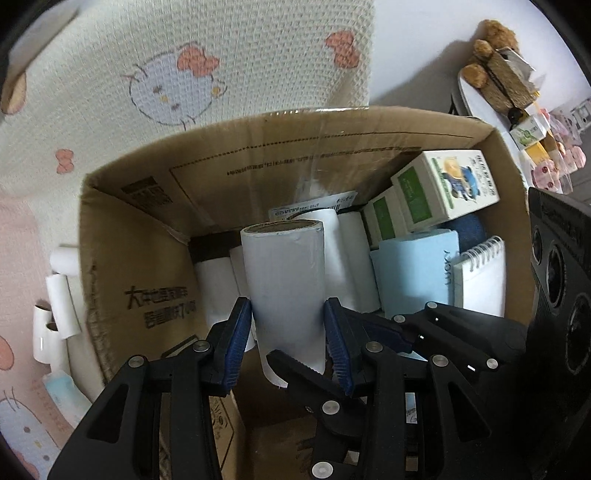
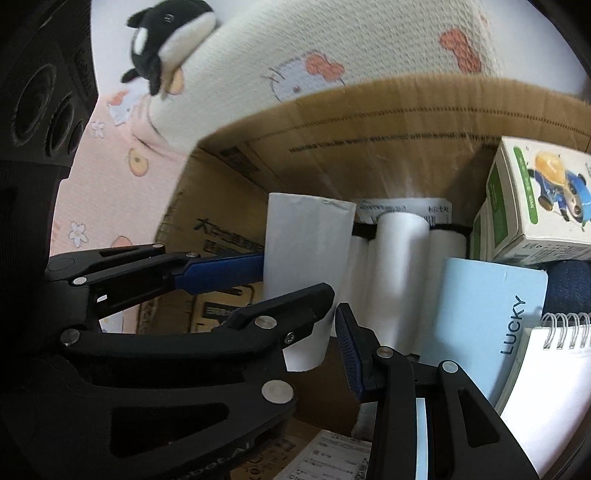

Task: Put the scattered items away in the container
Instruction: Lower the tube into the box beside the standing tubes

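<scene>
My left gripper (image 1: 288,332) is shut on a white paper roll (image 1: 286,284) and holds it upright over the open cardboard box (image 1: 140,258). The roll also shows in the right wrist view (image 2: 303,258), with the left gripper's blue pads on its sides. My right gripper (image 2: 332,317) is open and empty, its fingers just beside the held roll, inside the box (image 2: 369,122). Several white rolls (image 2: 402,266) lie on the box floor. A light blue "LUCKY" book (image 2: 487,314), a spiral notepad (image 2: 554,376) and green-and-white cartons (image 2: 535,199) fill the right side.
More white rolls (image 1: 59,295) lie outside the box at the left on a pink cartoon-print mat (image 1: 22,369). A cream cartoon cushion (image 1: 184,74) stands behind the box. A plush orca (image 2: 166,33) sits on it. A teddy bear and small boxes (image 1: 517,96) lie at the far right.
</scene>
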{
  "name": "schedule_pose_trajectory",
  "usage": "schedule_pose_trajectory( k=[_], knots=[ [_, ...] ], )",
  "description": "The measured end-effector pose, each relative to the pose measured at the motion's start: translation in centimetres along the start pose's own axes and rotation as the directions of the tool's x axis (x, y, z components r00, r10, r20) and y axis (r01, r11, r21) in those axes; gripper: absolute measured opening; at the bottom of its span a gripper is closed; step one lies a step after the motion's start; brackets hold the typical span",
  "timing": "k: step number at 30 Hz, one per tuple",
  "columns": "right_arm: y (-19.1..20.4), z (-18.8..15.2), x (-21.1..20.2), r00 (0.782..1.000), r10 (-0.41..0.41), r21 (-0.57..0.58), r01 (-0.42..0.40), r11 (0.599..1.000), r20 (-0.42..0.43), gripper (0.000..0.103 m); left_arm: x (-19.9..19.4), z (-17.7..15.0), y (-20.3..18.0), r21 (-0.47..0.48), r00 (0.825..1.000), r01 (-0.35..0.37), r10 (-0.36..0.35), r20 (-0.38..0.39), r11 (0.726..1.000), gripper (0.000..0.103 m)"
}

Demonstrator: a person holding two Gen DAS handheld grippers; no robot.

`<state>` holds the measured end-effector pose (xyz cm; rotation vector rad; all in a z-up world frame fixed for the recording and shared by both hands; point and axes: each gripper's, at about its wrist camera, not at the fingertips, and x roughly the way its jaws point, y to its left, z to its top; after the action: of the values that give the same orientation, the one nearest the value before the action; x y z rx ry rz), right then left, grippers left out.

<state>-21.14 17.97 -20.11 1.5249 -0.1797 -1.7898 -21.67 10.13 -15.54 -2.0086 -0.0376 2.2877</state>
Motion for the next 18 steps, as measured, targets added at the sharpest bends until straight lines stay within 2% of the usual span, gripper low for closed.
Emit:
schedule_pose_trajectory(
  k=[4,8,11,14,18],
  knots=[
    [-1.0,0.4,0.4,0.999,0.016,0.041,-0.014,0.999,-0.033,0.038,0.7,0.5,0.0,-0.003,1.000,0.000,0.000,-0.015,1.000,0.044],
    [-1.0,0.5,-0.2,0.999,-0.052,0.036,0.052,0.998,-0.004,0.038,1.7,1.0,0.6,-0.047,0.997,0.060,-0.062,-0.050,0.997,0.044],
    [-1.1,0.4,-0.4,0.997,-0.076,0.016,0.076,0.997,-0.003,0.038,2.3,1.2,1.1,-0.073,0.996,0.070,-0.074,-0.054,0.995,0.044],
    [-0.7,0.0,-0.6,0.991,-0.136,-0.032,0.136,0.990,0.005,0.038,2.9,1.4,1.5,-0.096,0.994,0.079,-0.085,-0.063,0.992,0.044],
    [-0.8,-0.5,-0.7,0.990,-0.139,-0.051,0.138,0.989,-0.017,0.038,3.6,1.5,2.2,-0.131,0.992,0.096,-0.105,-0.063,0.987,0.044]
  ],
)
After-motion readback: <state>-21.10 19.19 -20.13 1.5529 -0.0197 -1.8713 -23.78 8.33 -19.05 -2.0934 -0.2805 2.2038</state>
